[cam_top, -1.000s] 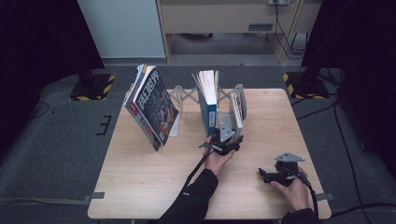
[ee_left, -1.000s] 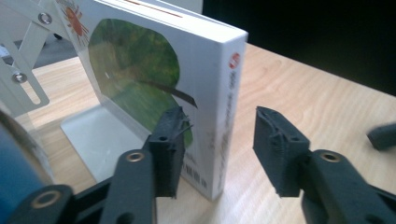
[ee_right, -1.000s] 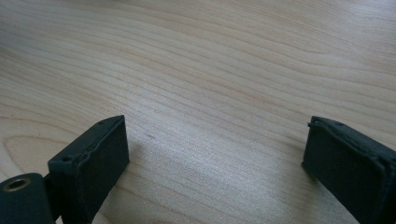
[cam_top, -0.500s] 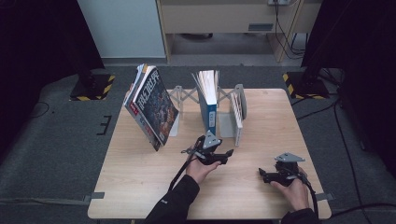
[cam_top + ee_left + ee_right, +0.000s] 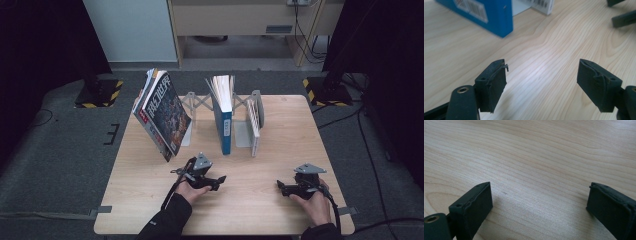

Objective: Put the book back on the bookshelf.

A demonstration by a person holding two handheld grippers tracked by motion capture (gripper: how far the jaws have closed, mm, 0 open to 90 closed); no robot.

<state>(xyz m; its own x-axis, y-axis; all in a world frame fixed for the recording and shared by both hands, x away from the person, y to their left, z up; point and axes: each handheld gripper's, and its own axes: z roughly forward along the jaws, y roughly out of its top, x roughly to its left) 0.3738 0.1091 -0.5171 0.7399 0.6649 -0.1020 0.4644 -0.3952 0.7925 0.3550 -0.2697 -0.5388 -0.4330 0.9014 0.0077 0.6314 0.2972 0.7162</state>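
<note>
Now, in the high view, the left gripper [image 5: 212, 181] is hanging low over the wooden table [image 5: 150, 200], near the front and well apart from the blue book [image 5: 223, 122] standing upright in the grey expanding book rack [image 5: 200, 105]. Its jaws have just been opening, and nothing is lying between them. The right gripper [image 5: 286, 187] is resting near the front right edge, spread and empty. A magazine [image 5: 162, 117] is leaning at the rack's left end, and a thin white book [image 5: 254, 125] is standing at its right end.

In the left gripper view, the left gripper [image 5: 541, 75] is showing bare wood between its wide pads, with the blue book [image 5: 486, 15] beyond and to the left. As a judgement, the withdrawal is going well if the hand is kept low and clear of the book's lower corner.

In the right gripper view, the right gripper [image 5: 539, 202] is standing wide over plain wood. Open room is lying between the two hands; the front edge is close behind them.
</note>
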